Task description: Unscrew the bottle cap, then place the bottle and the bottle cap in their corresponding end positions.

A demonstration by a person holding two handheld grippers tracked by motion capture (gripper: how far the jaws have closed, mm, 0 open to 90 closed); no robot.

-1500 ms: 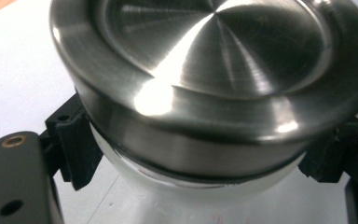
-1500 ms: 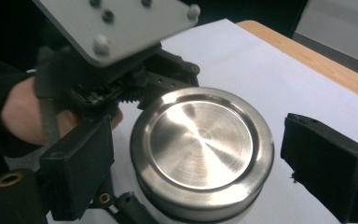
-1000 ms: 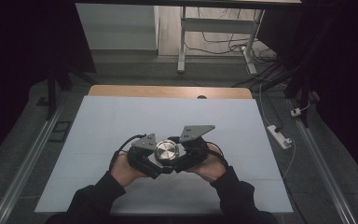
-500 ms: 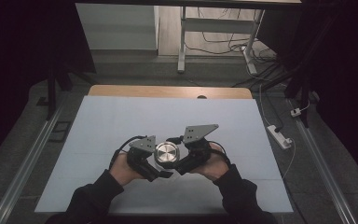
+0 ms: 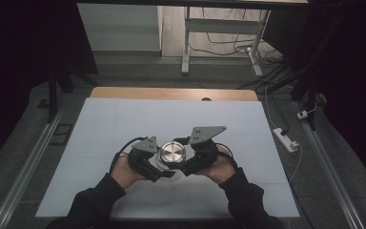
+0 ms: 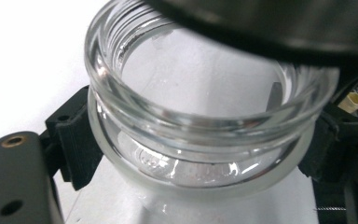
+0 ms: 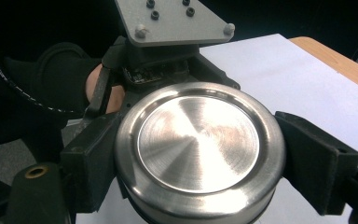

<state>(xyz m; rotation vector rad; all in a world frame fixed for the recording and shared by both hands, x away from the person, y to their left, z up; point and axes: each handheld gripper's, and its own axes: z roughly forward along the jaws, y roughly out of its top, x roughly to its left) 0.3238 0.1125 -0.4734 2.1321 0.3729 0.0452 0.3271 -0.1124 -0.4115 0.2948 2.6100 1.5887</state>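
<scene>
A clear glass jar (image 6: 205,116) with a threaded neck sits between the black pads (image 6: 72,137) of my left gripper (image 6: 200,140), which is shut on it just below the rim. A round brushed-metal lid (image 7: 200,140) is clamped in my right gripper (image 7: 200,154), one pad on each side. In the left gripper view the lid's dark underside (image 6: 279,28) hangs just above the jar's open mouth, with the threads bare. In the high view the lid (image 5: 171,153) lies between the left gripper (image 5: 159,167) and the right gripper (image 5: 183,162), near the table's front.
A white sheet (image 5: 124,124) covers the table, with a wooden strip (image 5: 171,93) at the far edge. A power strip (image 5: 286,138) and cables lie on the floor to the right. A table leg (image 5: 186,43) stands beyond.
The right gripper's grey plate has swung slightly to the right. Both hands stay in the same spot with jar and lid still held.
</scene>
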